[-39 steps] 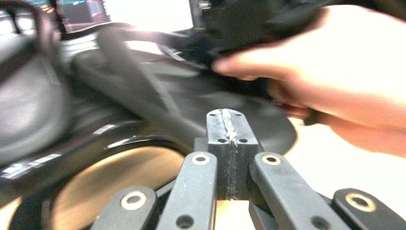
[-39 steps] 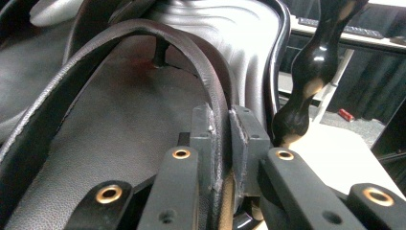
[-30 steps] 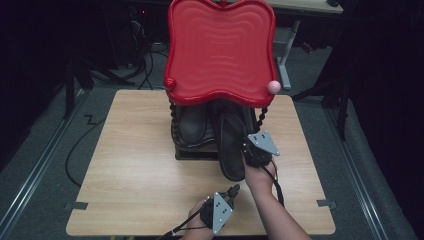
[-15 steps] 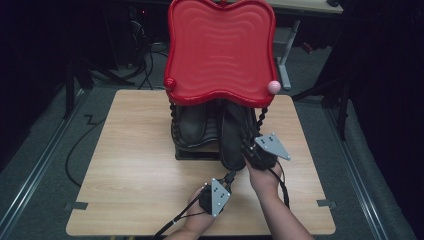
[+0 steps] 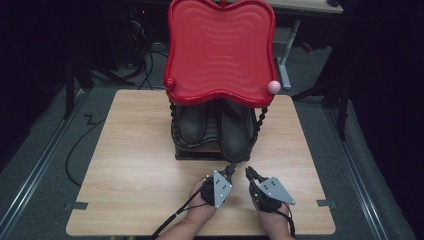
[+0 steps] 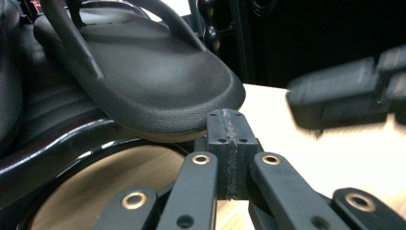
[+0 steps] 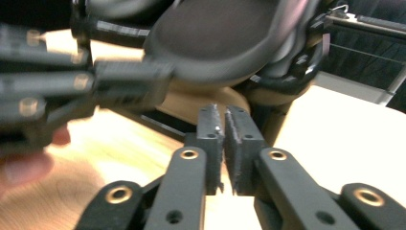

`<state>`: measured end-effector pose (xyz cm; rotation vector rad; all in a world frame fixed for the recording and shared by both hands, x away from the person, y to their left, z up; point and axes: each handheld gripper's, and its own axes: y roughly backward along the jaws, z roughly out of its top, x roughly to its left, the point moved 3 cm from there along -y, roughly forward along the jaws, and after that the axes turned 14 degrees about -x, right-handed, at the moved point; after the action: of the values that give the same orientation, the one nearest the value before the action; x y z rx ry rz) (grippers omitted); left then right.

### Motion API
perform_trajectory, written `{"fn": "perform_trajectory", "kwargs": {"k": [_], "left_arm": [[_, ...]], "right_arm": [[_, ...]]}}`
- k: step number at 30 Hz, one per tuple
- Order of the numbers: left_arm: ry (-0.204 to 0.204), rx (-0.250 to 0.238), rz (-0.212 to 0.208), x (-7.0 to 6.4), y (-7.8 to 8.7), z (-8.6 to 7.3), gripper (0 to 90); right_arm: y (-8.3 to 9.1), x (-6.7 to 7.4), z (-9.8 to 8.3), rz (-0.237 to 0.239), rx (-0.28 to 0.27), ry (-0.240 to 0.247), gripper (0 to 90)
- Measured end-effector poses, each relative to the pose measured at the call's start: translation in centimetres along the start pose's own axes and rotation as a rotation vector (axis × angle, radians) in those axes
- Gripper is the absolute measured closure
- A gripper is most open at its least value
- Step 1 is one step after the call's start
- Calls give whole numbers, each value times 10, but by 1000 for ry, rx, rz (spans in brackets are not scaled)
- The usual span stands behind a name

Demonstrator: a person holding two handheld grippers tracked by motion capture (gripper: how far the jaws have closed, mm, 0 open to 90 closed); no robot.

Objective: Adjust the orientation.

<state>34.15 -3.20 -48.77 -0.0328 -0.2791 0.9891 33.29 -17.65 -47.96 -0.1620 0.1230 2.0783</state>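
A pair of black sandals sits on the lower shelf of a small black rack (image 5: 200,152) under a red wavy top tray (image 5: 220,50). The left sandal (image 5: 192,125) and the right sandal (image 5: 235,132) lie side by side with their toes toward me. My left gripper (image 5: 231,172) rests on the table just before the right sandal's toe (image 6: 143,72), shut with nothing between its jaws. Beside it is my right gripper (image 5: 248,173). Its jaws (image 7: 224,125) have just been closing and are shut on nothing, below the sandal's sole (image 7: 215,38).
The rack stands at the middle back of a light wooden table (image 5: 130,165). Beaded black posts (image 5: 260,122) hold up the tray, which has a pink ball (image 5: 273,86) at its right corner. Dark floor, cables and a rail surround the table.
The right gripper has drawn back and down from the right sandal toward the front of the table. The sandal now lies farther in on the shelf. The left gripper edged toward the rack.
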Motion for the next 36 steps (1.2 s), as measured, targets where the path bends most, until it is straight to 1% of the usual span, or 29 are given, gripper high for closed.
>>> {"fn": "perform_trajectory", "kwargs": {"k": [1, 3, 5, 9, 12, 14, 17, 19, 21, 23, 25, 27, 30, 31, 33, 35, 36], "left_arm": [[-7, 1, -1, 1, -1, 0, 900], [-9, 1, -1, 2, -1, -1, 900], [-12, -2, -4, 3, -2, -1, 900], [-17, 0, -8, 6, -4, 0, 900], [-9, 5, -13, 10, -6, 0, 900], [-14, 8, -21, 12, -8, 1, 900], [-28, 7, -22, 15, -12, 4, 900], [-35, 5, -14, 18, -17, 6, 900], [-27, 11, -7, 20, -23, 7, 900], [-34, 16, 0, 20, -29, 9, 900], [-31, 11, 18, 23, -34, 11, 900], [-35, 18, 24, 24, -35, 11, 900], [-32, 23, 49, 29, -38, 10, 900], [-22, 23, 59, 31, -40, 9, 900], [4, 15, 73, 35, -42, 7, 900], [7, 8, 71, 36, -43, 7, 900], [-4, -3, 78, 37, -43, 6, 900]], "right_arm": [[-7, 5, -2, 3, 2, 16, 898], [-10, 6, -1, 1, -4, 17, 899], [-17, 7, 2, -10, -22, -1, 900], [-19, 7, 6, -14, -33, 0, 900], [-26, 4, 9, -24, -41, 16, 900], [-32, 2, 10, -25, -41, 5, 900], [-32, 5, 9, -17, -38, 0, 900], [-32, 8, 8, -11, -37, 10, 899], [-31, 7, 9, -14, -41, 1, 899], [-31, 7, 9, -16, -43, -1, 899], [-31, 7, 10, -16, -48, -1, 898], [-32, 7, 10, -18, -49, -1, 897], [-36, 1, 13, -37, -59, -4, 894], [-41, -5, 16, -54, -62, -19, 893], [-46, -9, 19, -67, -66, -31, 893], [-49, -10, 21, -71, -67, -35, 893], [-52, -10, 22, -73, -66, -34, 893]]}}
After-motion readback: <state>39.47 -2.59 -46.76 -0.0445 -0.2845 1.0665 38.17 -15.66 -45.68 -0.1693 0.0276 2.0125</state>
